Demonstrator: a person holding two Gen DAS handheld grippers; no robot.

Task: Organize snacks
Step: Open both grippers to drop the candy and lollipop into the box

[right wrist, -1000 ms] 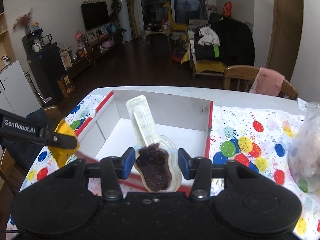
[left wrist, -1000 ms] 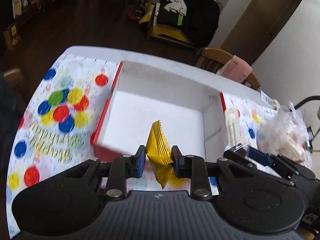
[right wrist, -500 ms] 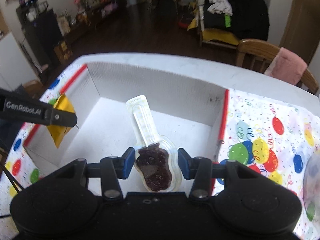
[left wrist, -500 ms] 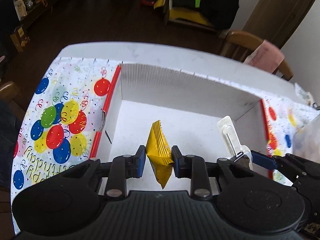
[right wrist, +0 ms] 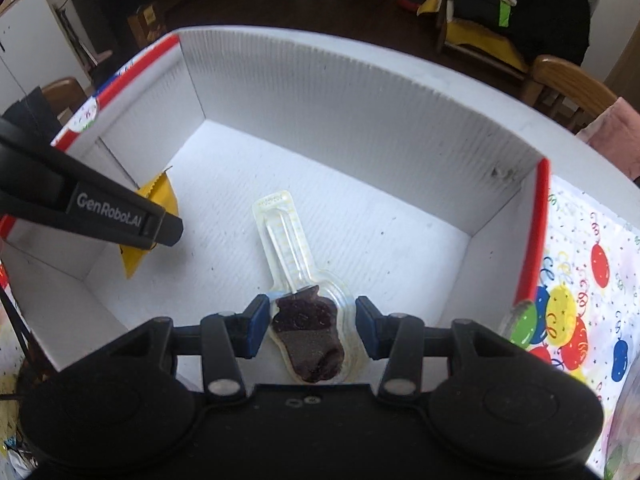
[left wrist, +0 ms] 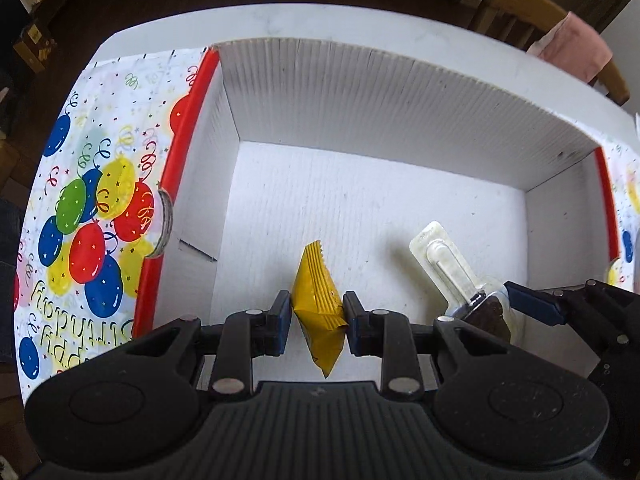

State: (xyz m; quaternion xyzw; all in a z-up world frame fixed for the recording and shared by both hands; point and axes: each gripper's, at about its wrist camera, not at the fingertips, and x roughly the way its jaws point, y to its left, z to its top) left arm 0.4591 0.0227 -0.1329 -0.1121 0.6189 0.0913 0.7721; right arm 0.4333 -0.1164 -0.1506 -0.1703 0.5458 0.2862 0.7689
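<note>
My left gripper (left wrist: 316, 322) is shut on a yellow snack packet (left wrist: 318, 300), which hangs just above the floor of a white cardboard box (left wrist: 360, 92) with red rims. The right gripper (right wrist: 307, 326) is shut on a clear spoon-shaped pack with a dark filling (right wrist: 310, 328); its long clear handle points toward the box's back wall. Both grippers point steeply down inside the box, side by side. In the right wrist view the left gripper's arm (right wrist: 92, 208) covers part of the yellow packet (right wrist: 160, 196). The left wrist view shows the clear pack (left wrist: 452, 264) at right.
The box (right wrist: 360, 92) stands on a table with a balloon-print birthday cloth (left wrist: 88, 208). A wooden chair with a pink cloth (left wrist: 568, 40) stands behind the table. A clear bag (right wrist: 624, 420) shows at the far right edge.
Both grippers have come forward over the box's near wall and sunk into it, tilting further down, each keeping hold of its snack.
</note>
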